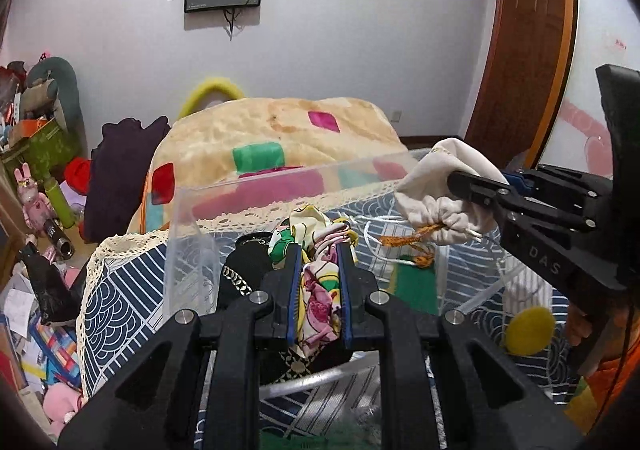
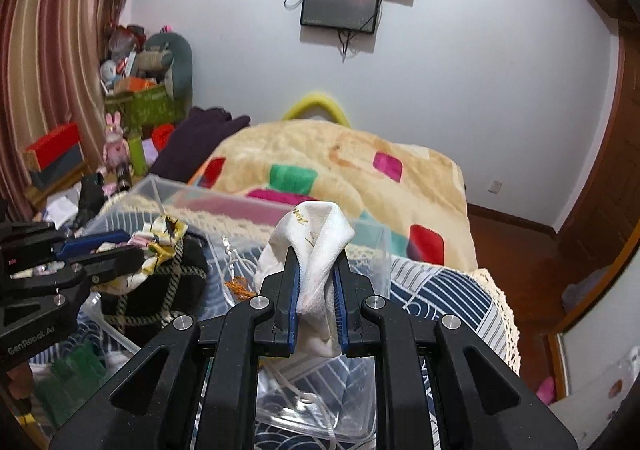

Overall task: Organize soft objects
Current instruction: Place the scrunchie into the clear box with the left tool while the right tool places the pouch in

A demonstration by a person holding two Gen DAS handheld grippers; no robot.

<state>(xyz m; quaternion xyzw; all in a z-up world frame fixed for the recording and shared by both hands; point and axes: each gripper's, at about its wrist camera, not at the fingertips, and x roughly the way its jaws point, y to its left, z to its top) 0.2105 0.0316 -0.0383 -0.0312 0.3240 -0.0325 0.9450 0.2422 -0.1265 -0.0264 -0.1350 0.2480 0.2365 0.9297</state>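
My left gripper (image 1: 318,250) is shut on a colourful floral cloth (image 1: 318,290) and holds it over a clear plastic box (image 1: 188,234). It also shows in the right wrist view (image 2: 132,250) at the left. A black item with a chain (image 1: 244,270) lies in the box beneath it. My right gripper (image 2: 316,262) is shut on a white drawstring pouch (image 2: 316,234) above the box's right side. In the left wrist view the right gripper (image 1: 460,180) comes in from the right with the white pouch (image 1: 436,186), its orange cord (image 1: 408,240) hanging down.
The box stands on a blue-and-white patterned cover with lace trim (image 1: 116,302). A beige blanket with coloured squares (image 1: 260,134) lies behind it. A yellow round pad (image 1: 530,330) and a green piece (image 1: 416,286) lie at the right. Toys and boxes (image 1: 36,154) clutter the left floor.
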